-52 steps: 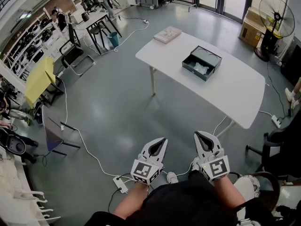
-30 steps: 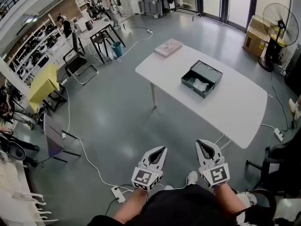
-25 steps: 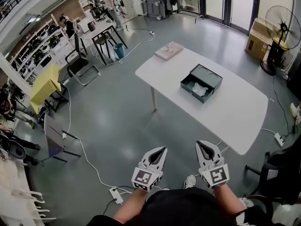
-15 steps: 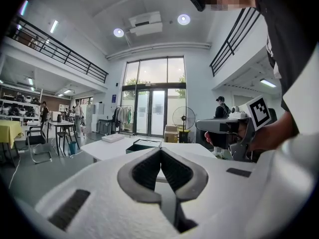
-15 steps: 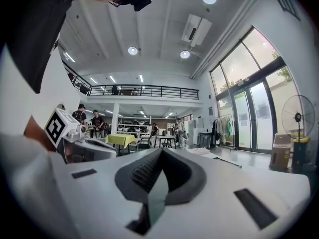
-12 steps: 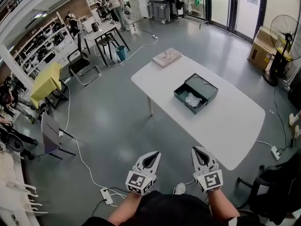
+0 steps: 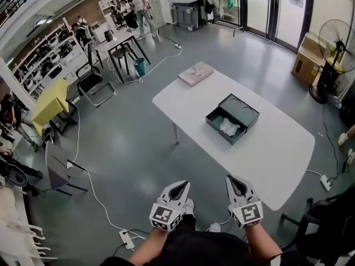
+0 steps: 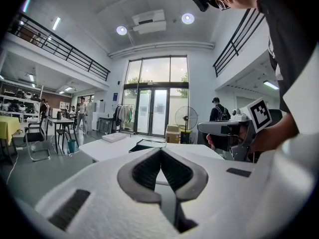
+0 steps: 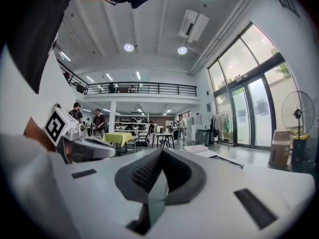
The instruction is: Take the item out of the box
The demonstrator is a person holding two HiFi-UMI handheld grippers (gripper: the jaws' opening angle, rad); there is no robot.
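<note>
Crumpled white item lies inside the open dark box mid-table. Left gripper and right gripper, jaws closed on nothing, hover off its near edge.

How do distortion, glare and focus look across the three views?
Head view: fisheye bend at the edges, even light, box and table sharp. Left gripper view: black round vignette, close foreground soft, glass doors bright. Right gripper view: same vignette, windows at right brightest.
</note>
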